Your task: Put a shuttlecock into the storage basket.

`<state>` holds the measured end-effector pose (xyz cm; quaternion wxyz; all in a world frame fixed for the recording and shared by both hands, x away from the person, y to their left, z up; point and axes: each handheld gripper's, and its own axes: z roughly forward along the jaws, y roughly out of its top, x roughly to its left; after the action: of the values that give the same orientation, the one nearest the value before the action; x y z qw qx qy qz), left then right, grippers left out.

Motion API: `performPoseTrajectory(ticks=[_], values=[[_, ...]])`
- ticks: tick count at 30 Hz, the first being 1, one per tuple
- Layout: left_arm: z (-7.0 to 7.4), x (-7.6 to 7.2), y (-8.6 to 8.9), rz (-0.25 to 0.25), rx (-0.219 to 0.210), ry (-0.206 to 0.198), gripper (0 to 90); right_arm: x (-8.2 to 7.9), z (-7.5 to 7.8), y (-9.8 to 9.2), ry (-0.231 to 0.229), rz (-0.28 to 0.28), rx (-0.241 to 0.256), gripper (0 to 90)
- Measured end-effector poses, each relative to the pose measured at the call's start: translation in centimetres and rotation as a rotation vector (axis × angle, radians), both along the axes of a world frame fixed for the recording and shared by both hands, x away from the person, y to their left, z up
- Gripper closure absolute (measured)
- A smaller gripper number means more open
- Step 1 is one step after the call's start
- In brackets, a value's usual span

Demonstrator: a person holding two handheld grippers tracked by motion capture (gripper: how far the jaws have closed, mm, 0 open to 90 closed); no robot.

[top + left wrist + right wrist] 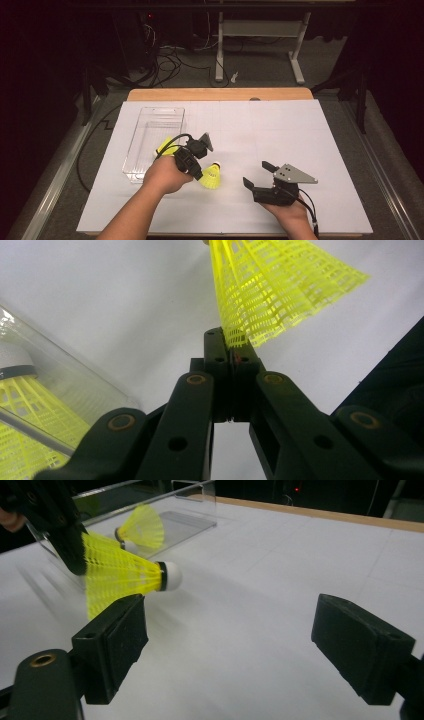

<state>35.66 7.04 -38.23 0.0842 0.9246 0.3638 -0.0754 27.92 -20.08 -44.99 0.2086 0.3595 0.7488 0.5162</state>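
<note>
A yellow shuttlecock (211, 176) with a white cork hangs just above the white table surface, held by the rim of its skirt. My left gripper (199, 173) is shut on that skirt; in the left gripper view its jaws (231, 342) pinch the mesh of the shuttlecock (270, 285). A second yellow shuttlecock (167, 146) lies in the clear plastic tray (150, 115), just left of the left hand. My right gripper (258, 175) rests open near the front right, with nothing between its fingers (115, 640). The right gripper view shows the held shuttlecock (120, 577) ahead to the left.
A white mat (280, 130) covers the table, with a wooden edge (220, 94) at the far side. The tray's near wall (60, 370) stands close beside the left gripper. Cables and table legs (297, 50) lie on the floor beyond.
</note>
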Motion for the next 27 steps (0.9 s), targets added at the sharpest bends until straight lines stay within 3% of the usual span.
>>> performPoseTrajectory(ticks=[8, 18, 22, 27], values=[[-0.1, -0.1, 0.4, 0.008, -0.013, 0.001, 89.8, -0.1, 0.3, -2.7, -0.01, -0.029, -0.019, 9.9], [-0.1, -0.2, 0.7, -0.002, -0.016, -0.005, 89.8, -1.1, 0.0, -5.0, -0.031, -0.066, -0.006, 0.5], [-0.3, -0.2, 0.7, -0.002, -0.021, -0.009, 89.6, -1.7, -0.5, -6.1, -0.037, -0.105, 0.018, 0.4], [-0.8, -0.4, 0.4, -0.012, -0.018, 0.003, 89.5, -2.0, -0.9, -6.7, -0.04, -0.096, -0.005, 0.4]])
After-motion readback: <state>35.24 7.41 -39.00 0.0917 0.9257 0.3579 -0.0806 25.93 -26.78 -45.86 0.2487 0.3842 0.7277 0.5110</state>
